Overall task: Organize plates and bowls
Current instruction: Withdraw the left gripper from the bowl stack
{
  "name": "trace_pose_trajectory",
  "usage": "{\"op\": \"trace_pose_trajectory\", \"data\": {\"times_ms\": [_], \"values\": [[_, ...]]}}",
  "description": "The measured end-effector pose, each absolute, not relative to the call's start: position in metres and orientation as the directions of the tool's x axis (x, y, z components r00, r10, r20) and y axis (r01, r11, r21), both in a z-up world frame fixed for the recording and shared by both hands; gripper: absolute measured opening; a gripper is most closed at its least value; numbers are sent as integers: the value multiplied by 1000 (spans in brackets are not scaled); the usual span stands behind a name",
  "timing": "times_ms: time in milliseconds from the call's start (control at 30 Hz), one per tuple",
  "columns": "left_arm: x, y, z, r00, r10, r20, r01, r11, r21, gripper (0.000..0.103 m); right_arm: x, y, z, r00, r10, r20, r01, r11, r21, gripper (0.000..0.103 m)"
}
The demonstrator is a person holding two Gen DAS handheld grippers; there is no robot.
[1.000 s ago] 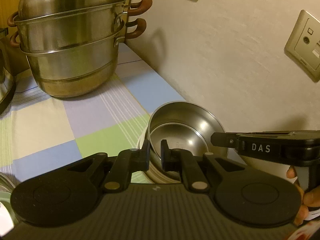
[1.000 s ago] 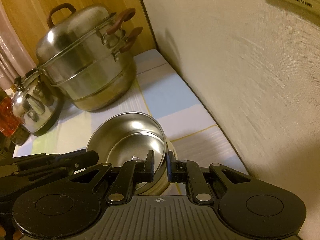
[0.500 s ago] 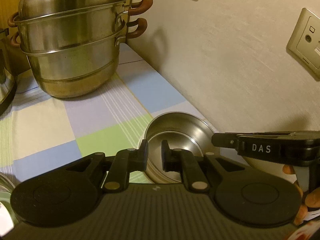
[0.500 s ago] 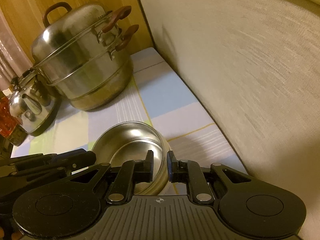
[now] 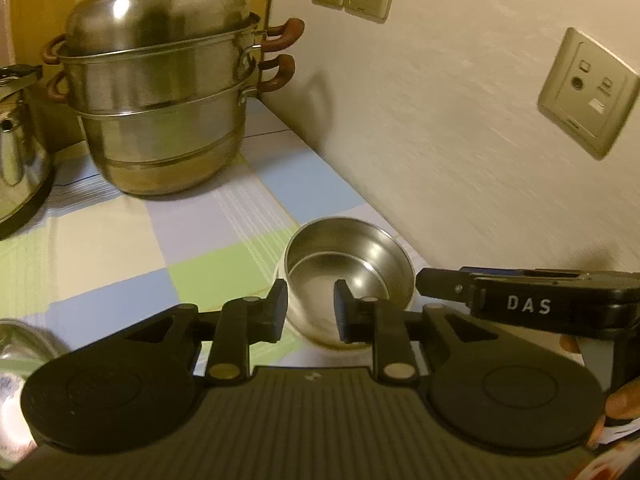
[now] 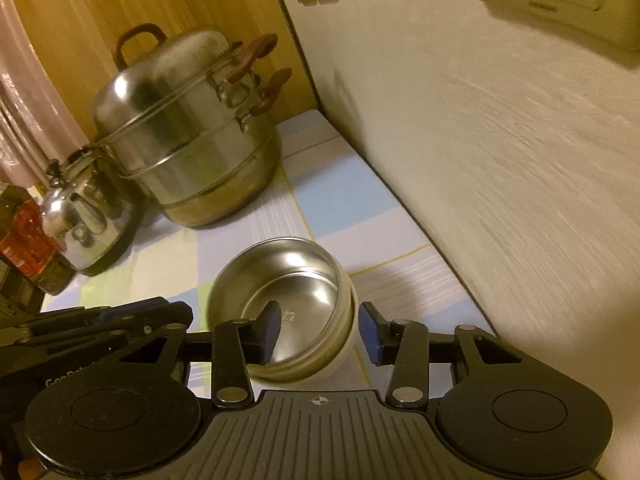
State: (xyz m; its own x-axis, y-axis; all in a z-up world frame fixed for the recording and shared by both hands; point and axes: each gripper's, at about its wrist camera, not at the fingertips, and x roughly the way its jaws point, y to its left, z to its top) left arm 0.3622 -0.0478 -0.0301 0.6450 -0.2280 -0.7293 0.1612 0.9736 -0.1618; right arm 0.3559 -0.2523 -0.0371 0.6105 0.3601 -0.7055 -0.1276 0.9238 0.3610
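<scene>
Bowls (image 6: 288, 304) rim btwn both opening claws, unpinched.

The support is a countertop covered with a checked cloth (image 5: 120, 248) in pale blue, green, cream and lilac squares, butted against a textured wall. Resting directly on it: a stainless steel stacked steamer pot with brown handles (image 5: 160, 112), a steel kettle (image 6: 84, 224), and nested steel bowls (image 6: 288, 300).
</scene>
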Motion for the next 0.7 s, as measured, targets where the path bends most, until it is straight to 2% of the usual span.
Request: {"op": "trace_pose_trajectory", "data": {"times_ms": [100,167,267,700], "values": [[342,-43,-24,646,-217,-732,147,976,-159,22,339,-254,-31,620,374,-690,-138,918,373,52],[328,-40,-20,647,-211,-733,138,978,-159,22,326,-256,-28,621,380,-685,-141,914,380,61],[302,-38,-15,647,-196,-737,123,981,-152,22,302,-258,-23,627,392,-673,-149,909,390,65],[179,-33,-11,632,-121,-765,33,991,-129,22,193,-250,-22,597,441,-670,-219,893,394,68]]}}
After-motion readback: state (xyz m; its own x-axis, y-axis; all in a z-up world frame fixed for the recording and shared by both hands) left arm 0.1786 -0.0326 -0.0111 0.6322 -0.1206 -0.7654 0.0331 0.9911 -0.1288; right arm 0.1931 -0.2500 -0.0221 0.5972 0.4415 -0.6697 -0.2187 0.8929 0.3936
